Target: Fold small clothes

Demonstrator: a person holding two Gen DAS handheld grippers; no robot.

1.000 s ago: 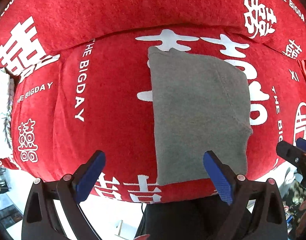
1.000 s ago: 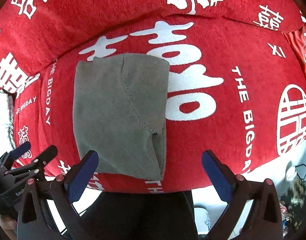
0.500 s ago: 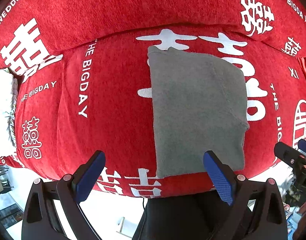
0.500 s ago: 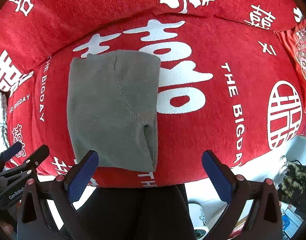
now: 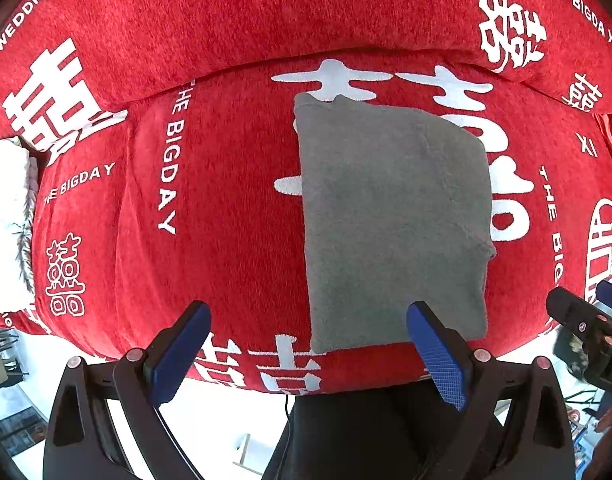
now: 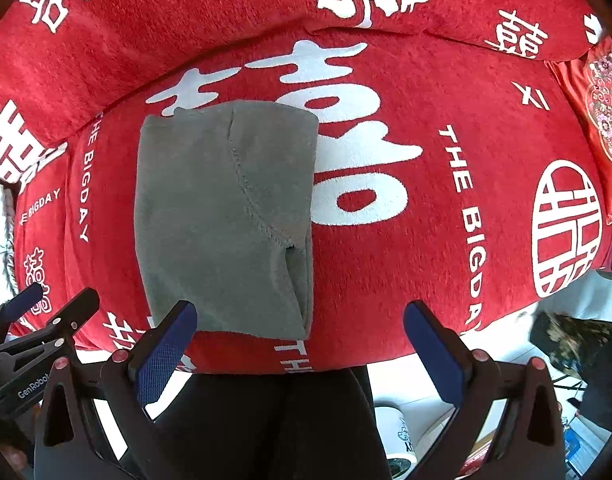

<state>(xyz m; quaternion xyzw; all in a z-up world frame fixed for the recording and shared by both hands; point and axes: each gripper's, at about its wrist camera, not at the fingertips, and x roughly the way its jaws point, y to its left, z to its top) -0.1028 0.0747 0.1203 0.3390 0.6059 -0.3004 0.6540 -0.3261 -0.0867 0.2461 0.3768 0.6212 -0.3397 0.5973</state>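
We see a folded grey garment (image 5: 394,224) lying flat on a red cushion (image 5: 226,208) printed with white characters and "THE BIGDAY". Our left gripper (image 5: 306,354) hangs with its blue pads wide apart and empty, its right pad overlapping the cloth's near edge in view; whether it touches we cannot tell. Our right gripper (image 6: 302,354) is likewise spread and empty. The garment's type is unclear from its fold.

Bright, even daylight; sharp centre, heavy fisheye bulge, dark vignetted corners.
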